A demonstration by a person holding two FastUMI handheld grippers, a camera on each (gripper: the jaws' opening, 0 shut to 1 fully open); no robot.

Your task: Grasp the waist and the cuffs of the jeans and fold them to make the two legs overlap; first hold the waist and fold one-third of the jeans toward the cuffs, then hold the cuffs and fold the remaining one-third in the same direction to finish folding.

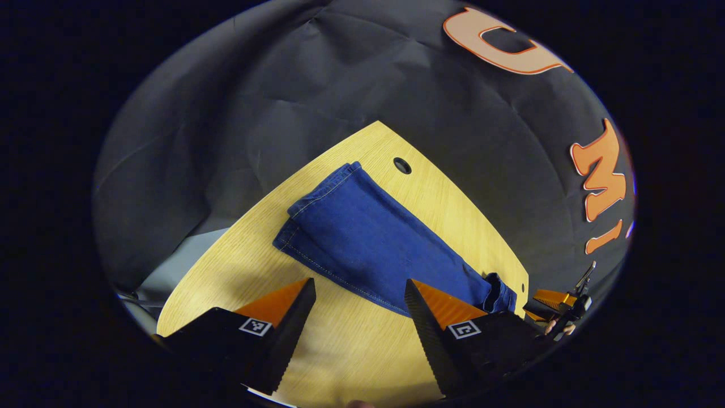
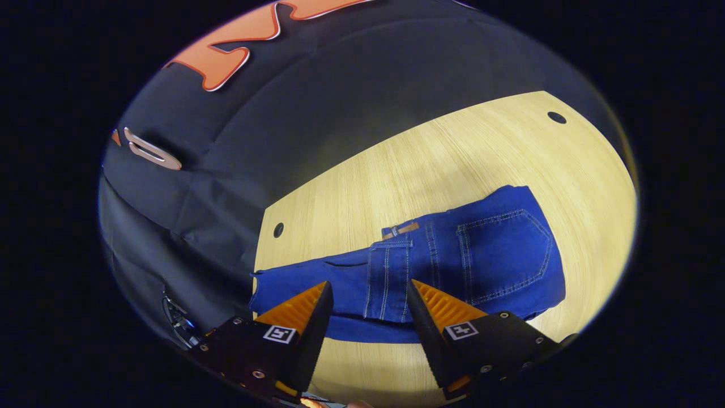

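Blue jeans (image 2: 476,260) lie flat on the wooden table (image 2: 396,170). Their waist part is folded over the legs, back pocket (image 2: 504,255) up, with the belt loops near the middle. The legs run left to a narrow end (image 2: 257,292) by the table's edge. My right gripper (image 2: 369,283) is open above the near edge of the jeans, nothing between its fingers. In the left gripper view the jeans (image 1: 368,238) stretch from a doubled far end (image 1: 306,212) to a bunched end (image 1: 498,292). My left gripper (image 1: 359,281) is open over their near seam. The right gripper (image 1: 558,309) shows at the far right.
The table has a round cable hole (image 1: 402,165) near its far corner, and two such holes (image 2: 557,117) (image 2: 278,229) appear in the right gripper view. Black cloth walls surround the table. A grey floor strip (image 1: 187,255) lies past the table's left edge.
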